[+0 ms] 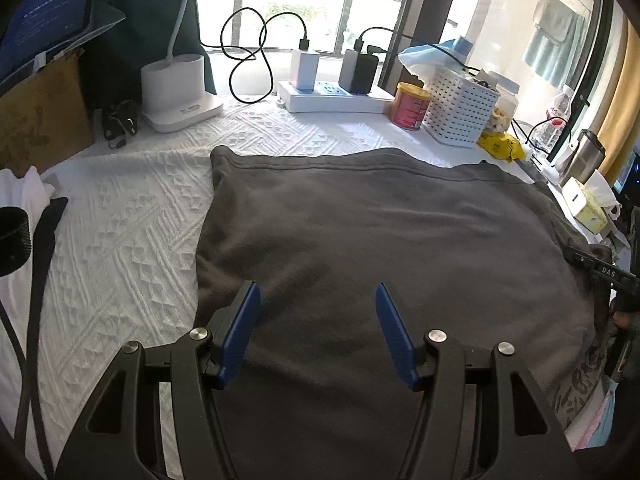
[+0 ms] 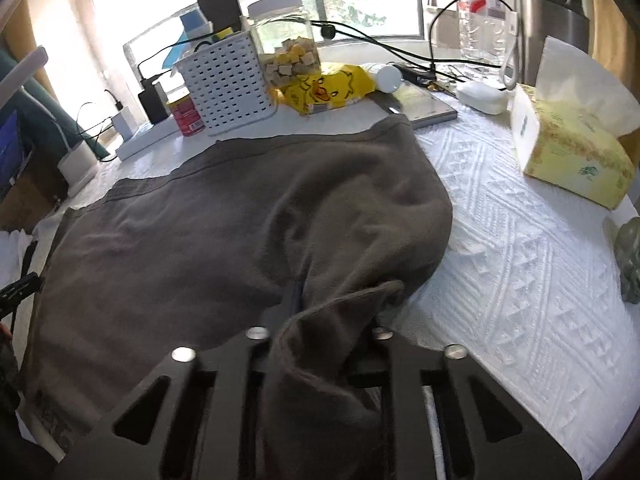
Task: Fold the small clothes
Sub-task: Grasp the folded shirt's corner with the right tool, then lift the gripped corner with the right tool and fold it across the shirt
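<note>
Left gripper [image 1: 318, 300]: its two blue-padded fingers [image 1: 240, 332] stand spread apart above the near part of the grey garment [image 1: 380, 240], with nothing between them and no pad pressing on the cloth. Right gripper [image 2: 320, 308]: its jaws are drawn together on a bunched fold of the same garment [image 2: 200, 240]; the fold rises between the black finger arms and hides the pads, so the pinch is read from the gathered cloth draped over them. In the left wrist view the right gripper [image 1: 600, 270] shows only as a dark bar at the garment's right edge.

The grey garment lies spread on the white textured cloth [image 1: 120, 240] that covers the table, its stitched hem toward the window. Its left side lies flat; its right side is lifted and rumpled toward the pinch.

Behind the hem, in a row along the window: a white lamp base [image 1: 176, 88], a white power strip [image 1: 332, 98] with chargers and black cables plugged in, a red tin [image 1: 412, 106], a white perforated basket [image 1: 460, 110] and a yellow packet [image 1: 502, 146]. In the right wrist view a clear jar [image 2: 288, 36] stands behind the basket, and a tissue box [image 2: 568, 148] sits on the white cloth, well apart from the garment's right side.
</note>
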The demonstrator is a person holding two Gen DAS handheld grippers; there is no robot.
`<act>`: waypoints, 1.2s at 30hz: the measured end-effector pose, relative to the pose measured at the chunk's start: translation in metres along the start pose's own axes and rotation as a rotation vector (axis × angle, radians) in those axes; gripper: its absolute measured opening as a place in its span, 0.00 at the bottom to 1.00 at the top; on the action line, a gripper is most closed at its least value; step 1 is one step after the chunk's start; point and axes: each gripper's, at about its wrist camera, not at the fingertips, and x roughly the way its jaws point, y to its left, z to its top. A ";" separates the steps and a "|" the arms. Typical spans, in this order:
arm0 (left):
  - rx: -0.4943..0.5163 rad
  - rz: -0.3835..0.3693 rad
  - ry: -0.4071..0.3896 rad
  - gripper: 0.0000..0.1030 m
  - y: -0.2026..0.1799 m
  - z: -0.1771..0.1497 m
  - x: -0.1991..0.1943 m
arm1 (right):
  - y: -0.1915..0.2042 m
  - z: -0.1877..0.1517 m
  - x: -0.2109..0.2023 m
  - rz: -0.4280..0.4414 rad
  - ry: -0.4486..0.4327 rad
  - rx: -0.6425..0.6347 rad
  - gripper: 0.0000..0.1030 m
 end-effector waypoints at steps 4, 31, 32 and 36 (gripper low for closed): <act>0.005 -0.010 -0.011 0.58 0.002 0.002 -0.002 | 0.014 0.001 -0.002 -0.028 0.000 -0.057 0.10; -0.061 -0.051 -0.101 0.58 0.051 -0.012 -0.037 | 0.167 0.019 -0.018 0.148 -0.028 -0.281 0.10; -0.065 -0.050 -0.102 0.58 0.054 -0.013 -0.038 | 0.172 0.018 -0.016 0.155 -0.025 -0.288 0.10; -0.078 -0.044 -0.103 0.58 0.063 -0.017 -0.041 | 0.193 0.015 -0.010 0.186 -0.002 -0.316 0.10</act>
